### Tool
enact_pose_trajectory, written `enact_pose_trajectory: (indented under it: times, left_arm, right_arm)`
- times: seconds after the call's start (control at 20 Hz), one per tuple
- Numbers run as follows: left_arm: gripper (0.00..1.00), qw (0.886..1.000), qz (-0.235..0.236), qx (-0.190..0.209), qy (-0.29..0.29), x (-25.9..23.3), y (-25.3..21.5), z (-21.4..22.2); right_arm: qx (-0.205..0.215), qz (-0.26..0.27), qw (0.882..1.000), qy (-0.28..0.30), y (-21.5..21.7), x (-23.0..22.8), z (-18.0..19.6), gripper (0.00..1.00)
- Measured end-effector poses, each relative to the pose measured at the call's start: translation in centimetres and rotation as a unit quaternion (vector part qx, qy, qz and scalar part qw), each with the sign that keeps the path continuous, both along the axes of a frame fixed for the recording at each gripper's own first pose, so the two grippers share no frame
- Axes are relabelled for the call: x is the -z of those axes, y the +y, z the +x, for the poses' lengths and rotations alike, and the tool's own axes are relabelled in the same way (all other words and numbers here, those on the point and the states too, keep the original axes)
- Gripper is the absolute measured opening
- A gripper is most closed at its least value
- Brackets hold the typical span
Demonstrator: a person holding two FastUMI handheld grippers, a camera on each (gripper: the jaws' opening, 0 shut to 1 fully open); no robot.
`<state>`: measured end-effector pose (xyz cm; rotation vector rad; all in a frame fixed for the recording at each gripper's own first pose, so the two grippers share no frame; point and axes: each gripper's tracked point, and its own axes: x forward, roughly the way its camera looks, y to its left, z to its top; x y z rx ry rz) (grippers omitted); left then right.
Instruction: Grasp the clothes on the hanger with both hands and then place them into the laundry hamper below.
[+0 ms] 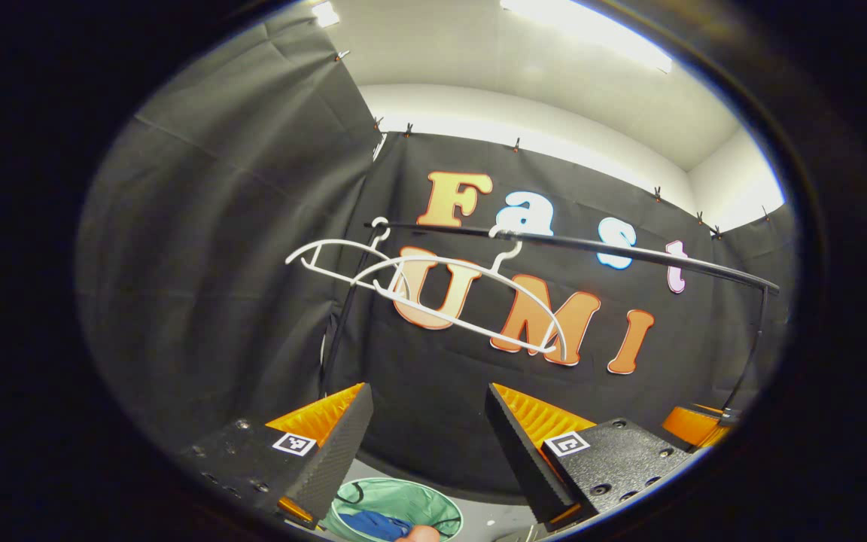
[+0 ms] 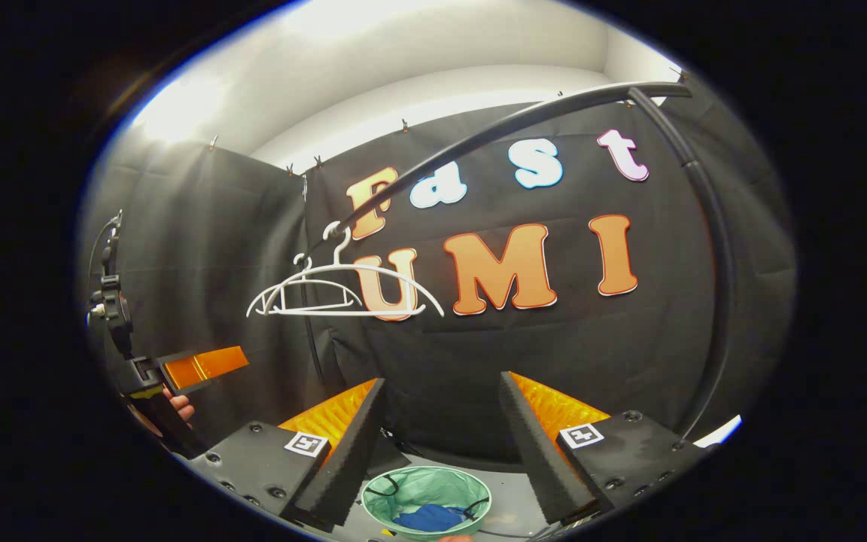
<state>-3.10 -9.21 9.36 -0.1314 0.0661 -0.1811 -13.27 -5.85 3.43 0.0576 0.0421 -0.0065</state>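
Two bare white hangers (image 1: 433,290) hang from the black rail (image 1: 629,254); the right gripper view has them (image 2: 343,290) at the rail's left end. Below stands a green laundry hamper (image 1: 433,503) with a blue garment (image 1: 377,525) lying inside; in the right gripper view the hamper (image 2: 427,498) and the blue garment (image 2: 429,518) sit low in the middle. My left gripper (image 1: 427,444) is open and holds nothing, well above the hamper. My right gripper (image 2: 439,444) is open too, also holding nothing. The left gripper (image 2: 177,373) appears again at the left of the right gripper view, held by a hand.
The rail's black upright (image 2: 712,263) curves down on the right of the right gripper view. A second upright (image 1: 339,331) stands below the hangers' left end. The hamper rests on a pale floor (image 1: 501,516).
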Motion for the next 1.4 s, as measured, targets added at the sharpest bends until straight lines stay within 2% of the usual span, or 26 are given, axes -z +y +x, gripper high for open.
enact_pose_trajectory:
  times: [0.1, 0.15, 0.2, 0.25, 0.3, 0.35, 0.5, 0.7, 0.75, 0.85, 0.9, 0.95, 1.05, 1.1, 1.35, 1.4]
  left_arm:
    - [0.92, 1.000, 0.005, -0.011, -0.013, -0.9, 0.5, -1.1]
    - [0.92, 1.000, 0.001, -0.011, -0.013, -1.1, 0.7, -1.1]
    - [0.92, 1.000, -0.006, -0.012, -0.012, -1.2, 0.7, -1.4]
    - [0.93, 1.000, -0.012, -0.012, -0.012, -1.4, 0.9, -1.5]
    - [0.93, 1.000, -0.014, -0.013, -0.014, -1.6, 1.0, -1.7]
    - [0.92, 1.000, -0.012, -0.015, -0.015, -1.7, 1.3, -1.9]
    - [0.95, 1.000, 0.002, -0.019, -0.019, -2.0, 1.5, -2.3]
    - [0.92, 1.000, 0.003, -0.019, -0.022, -2.3, 1.6, -2.4]
    - [0.92, 1.000, 0.004, -0.020, -0.021, -2.2, 1.6, -2.5]
    - [0.92, 1.000, 0.004, -0.020, -0.021, -2.4, 1.6, -2.5]
    - [0.92, 1.000, 0.005, -0.018, -0.021, -2.3, 1.5, -2.5]
    - [0.95, 1.000, 0.006, -0.017, -0.021, -2.3, 1.5, -2.5]
    - [0.92, 1.000, 0.009, -0.013, -0.023, -2.3, 1.4, -2.4]
    - [0.95, 1.000, 0.011, -0.012, -0.024, -2.4, 1.3, -2.4]
    - [0.92, 1.000, 0.009, -0.001, -0.025, -2.4, 0.6, -2.6]
    - [0.92, 1.000, 0.009, 0.000, -0.024, -2.3, 0.6, -2.6]
  right_arm:
    - [-0.001, 0.002, 1.000, -0.011, -0.2, -0.9, -1.2, 1.00]
    - [-0.001, 0.001, 1.000, -0.016, -0.2, -1.4, -2.1, 1.00]
    - [-0.001, -0.001, 1.000, -0.018, -0.2, -1.6, -2.9, 0.86]
    - [0.000, -0.005, 1.000, -0.021, -0.2, -1.7, -3.3, 0.97]
    - [0.002, -0.011, 1.000, -0.024, -0.2, -1.8, -3.6, 0.87]
    - [0.003, -0.017, 1.000, -0.026, -0.2, -1.9, -3.8, 0.96]
    - [-0.002, -0.019, 0.999, -0.030, 0.5, -2.1, -4.0, 0.96]
    - [-0.008, -0.015, 1.000, -0.025, 0.8, -1.7, -3.9, 0.97]
    - [-0.010, -0.014, 1.000, -0.024, 1.0, -1.6, -3.9, 0.97]
    - [-0.013, -0.014, 1.000, -0.024, 1.2, -1.6, -3.8, 0.90]
    - [-0.013, -0.014, 1.000, -0.025, 1.2, -1.6, -3.8, 0.97]
    - [-0.013, -0.014, 0.999, -0.026, 1.2, -1.7, -3.9, 0.90]
    - [-0.011, -0.012, 0.999, -0.028, 1.1, -1.8, -3.9, 0.97]
    - [-0.009, -0.012, 0.999, -0.029, 1.0, -1.7, -4.0, 0.97]
    - [-0.001, -0.013, 0.999, -0.030, 0.5, -1.7, -4.1, 0.97]
    - [0.001, -0.012, 1.000, -0.029, 0.4, -1.7, -4.2, 0.87]
